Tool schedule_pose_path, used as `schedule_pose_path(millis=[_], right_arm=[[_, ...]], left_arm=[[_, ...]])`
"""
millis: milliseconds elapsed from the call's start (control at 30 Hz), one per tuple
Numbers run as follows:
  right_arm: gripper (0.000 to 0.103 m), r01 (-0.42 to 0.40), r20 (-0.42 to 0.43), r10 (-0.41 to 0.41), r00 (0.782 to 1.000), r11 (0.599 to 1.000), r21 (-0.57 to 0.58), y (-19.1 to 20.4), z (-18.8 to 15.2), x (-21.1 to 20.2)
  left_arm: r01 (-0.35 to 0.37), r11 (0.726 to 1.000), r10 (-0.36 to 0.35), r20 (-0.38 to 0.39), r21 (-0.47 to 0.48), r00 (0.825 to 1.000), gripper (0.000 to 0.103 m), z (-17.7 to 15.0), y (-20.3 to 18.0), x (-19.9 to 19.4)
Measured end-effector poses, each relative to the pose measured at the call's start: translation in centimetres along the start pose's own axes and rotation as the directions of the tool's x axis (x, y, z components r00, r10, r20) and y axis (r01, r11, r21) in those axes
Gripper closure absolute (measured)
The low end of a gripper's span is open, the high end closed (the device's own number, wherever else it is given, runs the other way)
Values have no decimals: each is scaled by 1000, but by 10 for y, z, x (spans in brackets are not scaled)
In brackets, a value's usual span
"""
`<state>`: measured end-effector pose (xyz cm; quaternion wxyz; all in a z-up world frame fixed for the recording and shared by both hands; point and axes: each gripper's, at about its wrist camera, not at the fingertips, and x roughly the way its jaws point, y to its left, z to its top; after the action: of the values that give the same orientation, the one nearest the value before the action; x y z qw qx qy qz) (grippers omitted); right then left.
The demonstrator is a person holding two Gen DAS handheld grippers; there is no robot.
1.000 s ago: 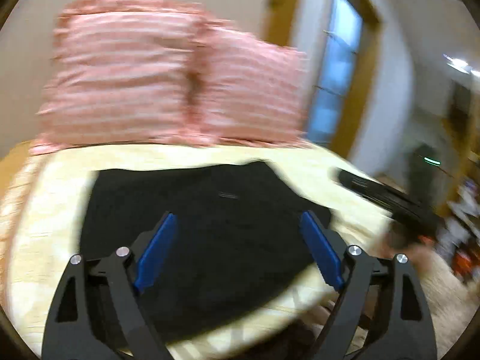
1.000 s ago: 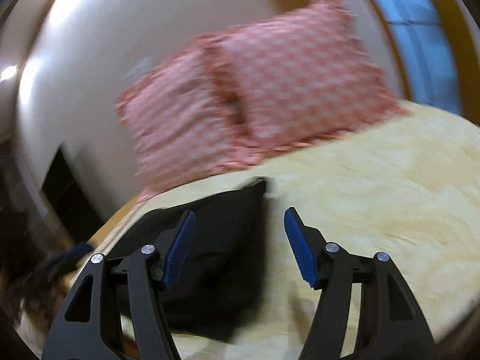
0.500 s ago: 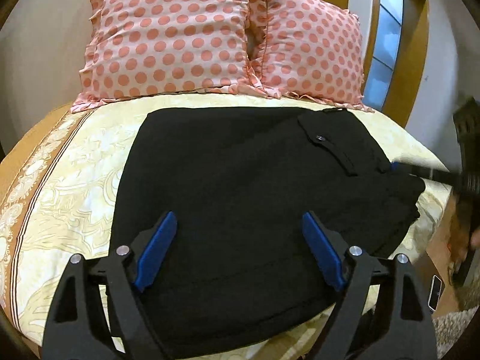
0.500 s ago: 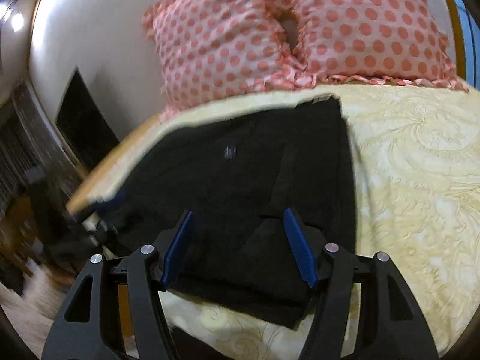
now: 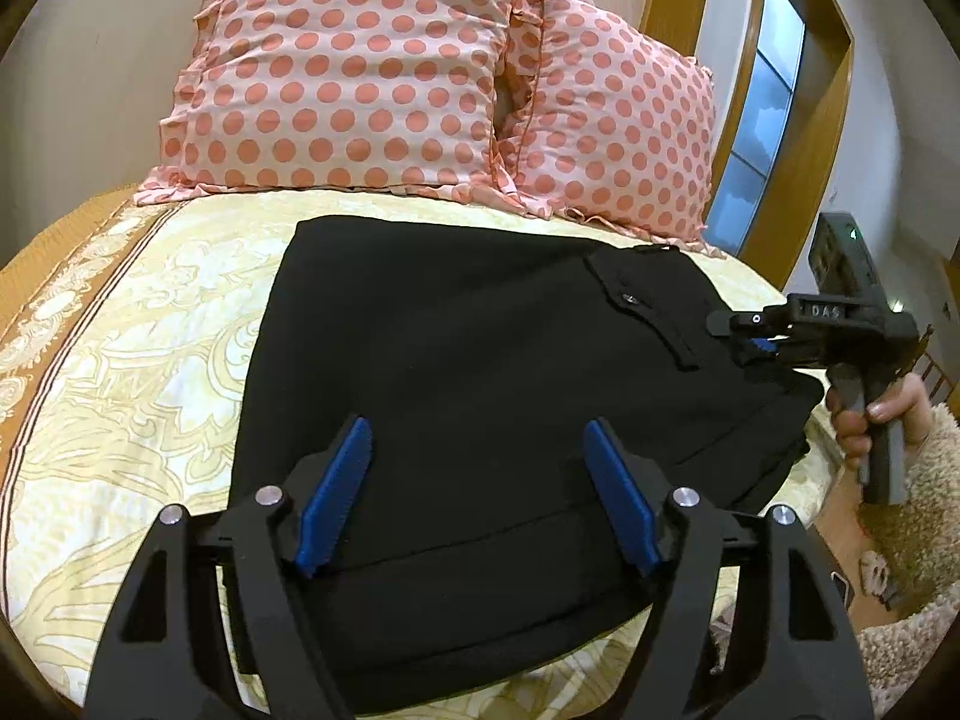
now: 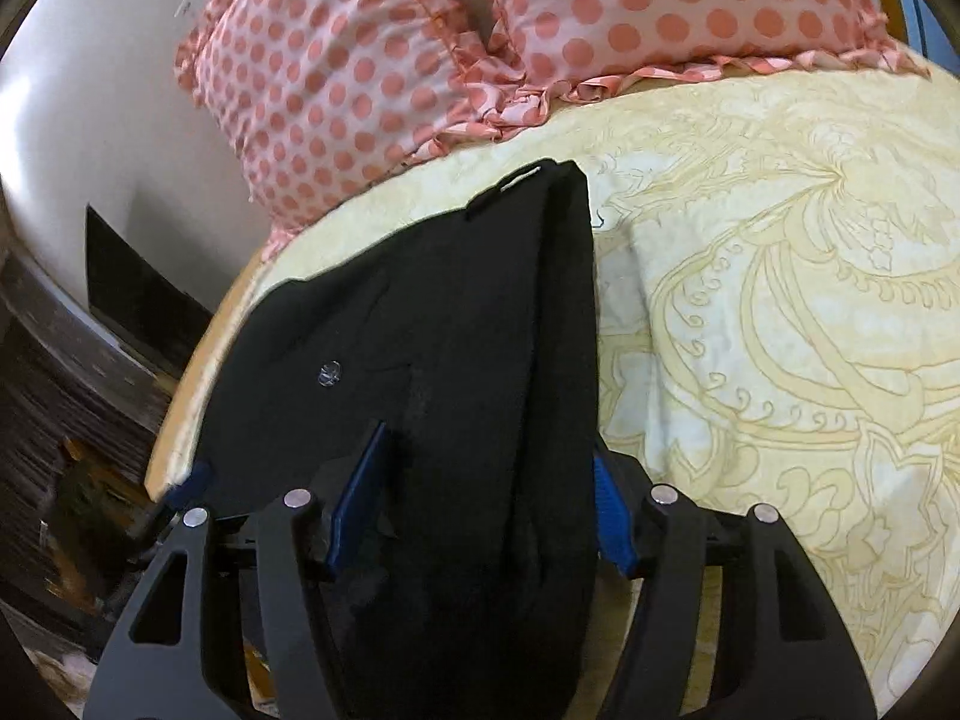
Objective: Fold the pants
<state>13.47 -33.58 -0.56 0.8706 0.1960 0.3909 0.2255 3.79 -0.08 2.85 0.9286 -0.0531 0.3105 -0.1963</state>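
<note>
Pants (image 5: 480,372): black, folded, flat on bedspread (image 5: 120,360), near edge overhanging the bed's side. Open bedspread to the far side and toward pillows (image 5: 360,72). Left gripper (image 5: 480,492): over the near hem, jaws apart and just been closing, pads off the cloth. Right gripper (image 6: 480,498): jaws apart astride a raised fold at the waist end; grip not confirmed. Since a second ago, both grippers have come down from the pillows to the pants.
</note>
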Motion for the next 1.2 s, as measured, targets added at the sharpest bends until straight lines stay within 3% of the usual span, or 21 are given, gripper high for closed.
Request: schedule_pose_path(millis=[167,233,300,367,600,667,733,800,900,1000,1100,1200], right_arm=[[44,-47,18,46,999,994,94,-14,5,1],[46,-29,26,27,999,997,68,-9,4,3],[55,-26,31,25,999,999,23,-4,2,5],[65,-76,28,75,997,997,10,-2,2,3],[62,-81,34,78,996,994,72,-12,4,8],[62,-64,38,62,997,997,51,-8,4,9],[73,-60,48,60,997,998,-4,-1,3,7],[80,-43,76,49,996,996,-79,12,1,1],[82,-65,106,83,991,985,-157,28,0,-6],[82,-52,111,76,991,977,-206,37,-1,-7],[82,-50,100,68,993,985,-167,28,1,-4],[82,-55,94,69,993,989,-138,21,0,-2]], left_arm=[[4,1000,-4,-2,12,1000,21,0,-4,2],[2,1000,-2,-3,14,1000,20,0,-6,2],[8,1000,-8,-3,10,1000,19,0,-5,2],[10,1000,-10,-3,7,1000,19,0,-6,2],[12,1000,-11,-4,3,1000,18,0,-7,1],[38,999,-38,-5,-24,999,18,4,-4,-4],[55,997,-55,12,-55,998,18,9,2,-12],[31,996,-28,39,-84,999,16,17,12,-22],[3,986,7,62,-166,998,15,32,40,-30],[9,970,-3,25,-244,1000,15,48,66,-22],[22,952,-36,-40,-305,999,17,63,84,-5],[38,937,-85,-122,-347,989,27,73,96,19]])
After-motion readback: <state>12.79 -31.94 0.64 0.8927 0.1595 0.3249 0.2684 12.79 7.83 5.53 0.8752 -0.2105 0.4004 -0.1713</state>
